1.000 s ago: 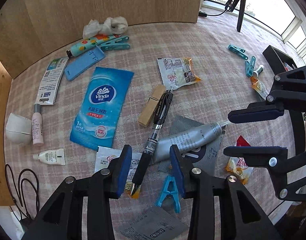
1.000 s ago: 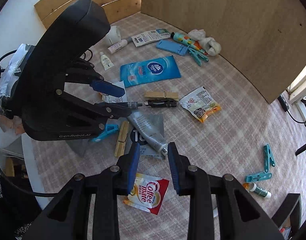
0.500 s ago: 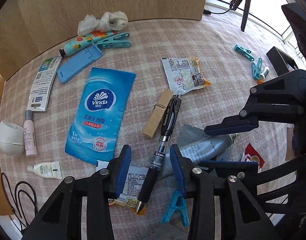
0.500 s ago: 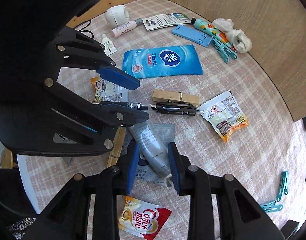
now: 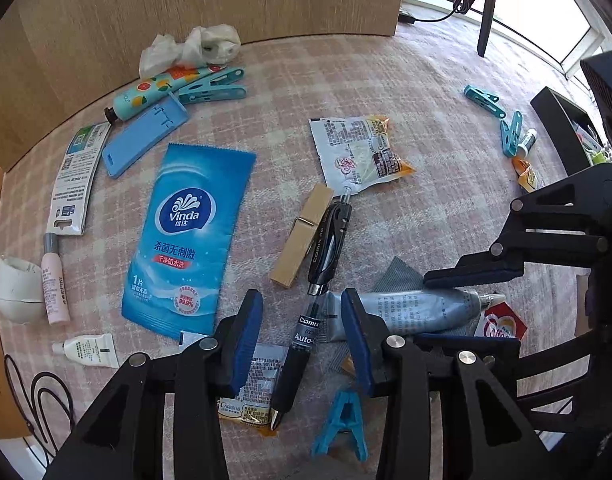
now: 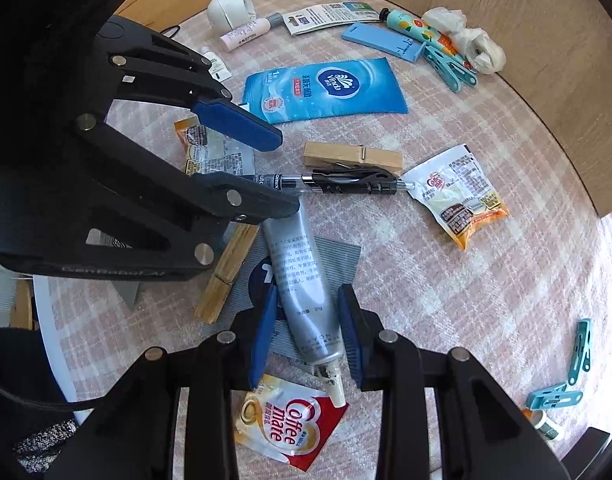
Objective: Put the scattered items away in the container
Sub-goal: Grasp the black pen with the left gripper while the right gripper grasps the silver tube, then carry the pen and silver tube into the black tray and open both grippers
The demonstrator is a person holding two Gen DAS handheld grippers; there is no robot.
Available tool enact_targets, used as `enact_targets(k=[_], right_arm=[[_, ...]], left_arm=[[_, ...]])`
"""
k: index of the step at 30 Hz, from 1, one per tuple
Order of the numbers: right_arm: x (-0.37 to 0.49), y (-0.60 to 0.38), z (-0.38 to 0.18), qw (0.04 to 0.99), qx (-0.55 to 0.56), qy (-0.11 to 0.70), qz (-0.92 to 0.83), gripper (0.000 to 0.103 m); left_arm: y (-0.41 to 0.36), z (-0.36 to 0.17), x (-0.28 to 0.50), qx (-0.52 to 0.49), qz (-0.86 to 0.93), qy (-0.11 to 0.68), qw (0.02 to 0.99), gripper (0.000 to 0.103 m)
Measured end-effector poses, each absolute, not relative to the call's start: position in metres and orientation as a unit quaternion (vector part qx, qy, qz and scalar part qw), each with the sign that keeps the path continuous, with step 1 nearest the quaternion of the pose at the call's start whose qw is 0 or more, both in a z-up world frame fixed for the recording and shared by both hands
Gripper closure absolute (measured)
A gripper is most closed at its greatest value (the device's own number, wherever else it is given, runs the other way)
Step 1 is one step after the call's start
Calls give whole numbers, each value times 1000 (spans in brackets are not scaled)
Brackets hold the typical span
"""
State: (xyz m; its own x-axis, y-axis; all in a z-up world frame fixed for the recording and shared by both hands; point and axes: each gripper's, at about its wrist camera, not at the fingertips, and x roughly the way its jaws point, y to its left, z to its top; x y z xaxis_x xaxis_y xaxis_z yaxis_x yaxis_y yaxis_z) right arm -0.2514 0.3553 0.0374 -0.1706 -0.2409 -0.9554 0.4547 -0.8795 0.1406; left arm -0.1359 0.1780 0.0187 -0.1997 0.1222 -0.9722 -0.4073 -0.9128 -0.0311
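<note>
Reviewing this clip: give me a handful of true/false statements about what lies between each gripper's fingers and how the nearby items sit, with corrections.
1. The black pen lies between the fingers of the left gripper. True.
2. The right gripper straddles the silver tube. True.
3. The silver tube rests on the blue Vinda wipes packet. False: it rests on a grey sachet; the Vinda packet lies apart, beyond the pen.
4. The pen's clip end points towards a wooden clothespin lying beside it. True.
5. The Coffee mate sachet is clamped in the right gripper. False: it lies flat on the tablecloth, by the tube's nozzle.
</note>
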Motion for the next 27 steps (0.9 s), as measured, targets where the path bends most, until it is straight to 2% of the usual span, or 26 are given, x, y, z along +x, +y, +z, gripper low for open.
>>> enact_targets(k=[1,2,3,6,8,10,13,18,27], right_arm=[[-251,358,38,223,603,86,-761,74],[-250,360,38,219,604,82,-762,74],[-248,364,39,215,607,77,-761,74],[-244,378,39,200,613,58,-762,77],[-241,390,39,182,615,44,-766,77],[-238,400,40,172,615,19,-769,77],[-235,408,40,154,612,-14,-775,77],[-230,418,43,112,600,-63,-790,78],[-205,456,66,57,552,-153,-818,78]], left_arm=[[181,18,-137,-610,764,119,173,71],[183,16,-137,-614,760,126,170,82],[187,14,-137,-616,758,134,168,85],[195,14,-133,-613,758,145,168,83],[197,14,-130,-613,757,144,173,75],[198,12,-118,-609,761,151,168,77],[205,11,-107,-610,759,153,166,93],[208,18,-89,-609,767,131,155,93],[203,62,-92,-583,795,64,158,93]])
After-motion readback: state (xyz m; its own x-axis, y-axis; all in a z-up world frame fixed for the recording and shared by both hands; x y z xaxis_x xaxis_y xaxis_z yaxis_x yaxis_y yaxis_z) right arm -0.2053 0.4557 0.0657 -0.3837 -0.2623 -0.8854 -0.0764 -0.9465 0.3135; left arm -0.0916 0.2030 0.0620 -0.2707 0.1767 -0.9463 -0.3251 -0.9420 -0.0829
